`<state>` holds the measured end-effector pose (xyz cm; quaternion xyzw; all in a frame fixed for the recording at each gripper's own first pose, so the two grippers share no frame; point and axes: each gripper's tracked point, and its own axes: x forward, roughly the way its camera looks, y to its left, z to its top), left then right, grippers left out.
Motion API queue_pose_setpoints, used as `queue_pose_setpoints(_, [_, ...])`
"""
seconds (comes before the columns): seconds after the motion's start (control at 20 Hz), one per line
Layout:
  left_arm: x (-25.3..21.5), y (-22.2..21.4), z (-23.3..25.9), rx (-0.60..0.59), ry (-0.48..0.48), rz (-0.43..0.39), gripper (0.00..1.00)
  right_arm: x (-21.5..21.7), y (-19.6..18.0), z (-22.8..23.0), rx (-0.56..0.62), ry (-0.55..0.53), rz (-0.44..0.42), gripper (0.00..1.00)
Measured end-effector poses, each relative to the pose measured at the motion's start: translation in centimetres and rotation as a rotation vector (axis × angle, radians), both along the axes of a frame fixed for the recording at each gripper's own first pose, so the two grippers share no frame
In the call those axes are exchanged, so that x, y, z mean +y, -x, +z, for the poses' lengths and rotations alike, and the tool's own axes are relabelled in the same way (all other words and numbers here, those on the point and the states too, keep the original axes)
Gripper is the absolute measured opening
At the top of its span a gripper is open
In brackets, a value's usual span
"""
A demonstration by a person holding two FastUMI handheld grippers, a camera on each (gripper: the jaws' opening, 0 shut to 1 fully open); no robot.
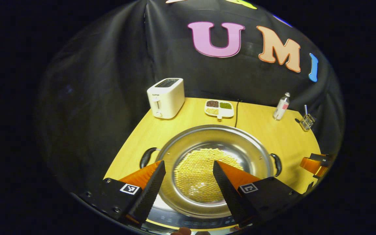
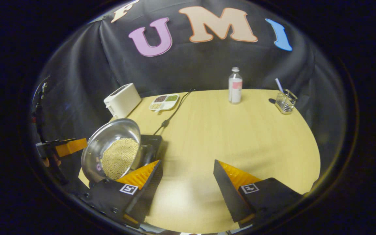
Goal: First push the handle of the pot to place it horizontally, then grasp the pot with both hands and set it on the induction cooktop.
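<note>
On the near left part of the wooden table (image 2: 240,137) sits the black induction cooktop (image 2: 151,141), and the steel pot (image 1: 214,153) rests on top of it. Pot is wide and shallow with a layer of yellow beans (image 1: 204,173) over its bottom. Two dark side handles (image 1: 147,156) stick out left and right of the rim in the left gripper view, roughly level.

Left gripper (image 1: 188,178) hovers over the pot's near rim, fingers spread wide, nothing between them, not touching the pot as far as I can tell. Cooktop's front panel shows just under the pot in that view.

Right gripper (image 2: 188,178) is to the right of the pot, over bare table, fingers likewise spread apart and gripping nothing. From the right gripper view the pot shows at far left, on the cooktop, with the other gripper just beyond it at the edge.

Rest of the table, far side: white toaster (image 1: 166,97) at far left, a white divided dish (image 1: 219,108) with dark, green and pale grains just right of it, a black cable (image 2: 175,112) running from the cooktop toward the back wall. Clear bottle (image 2: 235,85) with a pink label stands far centre-right, wire holder (image 2: 286,101) with a straw-like stick at far right. All well apart from the pot.
</note>
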<state>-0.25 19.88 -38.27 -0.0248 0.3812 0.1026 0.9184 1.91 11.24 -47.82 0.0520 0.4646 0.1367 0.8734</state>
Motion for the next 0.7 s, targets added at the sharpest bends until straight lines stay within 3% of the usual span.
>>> queue_pose_setpoints(0.2, [-6.3, -0.9, 2.2, -0.043, 0.015, -0.036, 0.95, -6.4, -0.4, 1.9, -0.04, 0.012, -0.051, 0.98])
queue_pose_setpoints(0.3, [-8.7, -1.9, 4.5, -0.104, -0.008, -0.037, 0.95, -9.7, -1.0, 3.5, -0.075, 0.021, -0.077, 0.95])
queue_pose_setpoints(0.55, [-14.7, -4.2, 12.6, -0.295, -0.045, -0.069, 0.95, -16.6, -4.4, 9.6, -0.248, 0.041, -0.135, 0.98])
queue_pose_setpoints(0.7, [-16.4, -5.6, 17.9, -0.437, -0.088, -0.081, 0.95, -19.4, -7.1, 14.8, -0.392, 0.043, -0.146, 0.94])
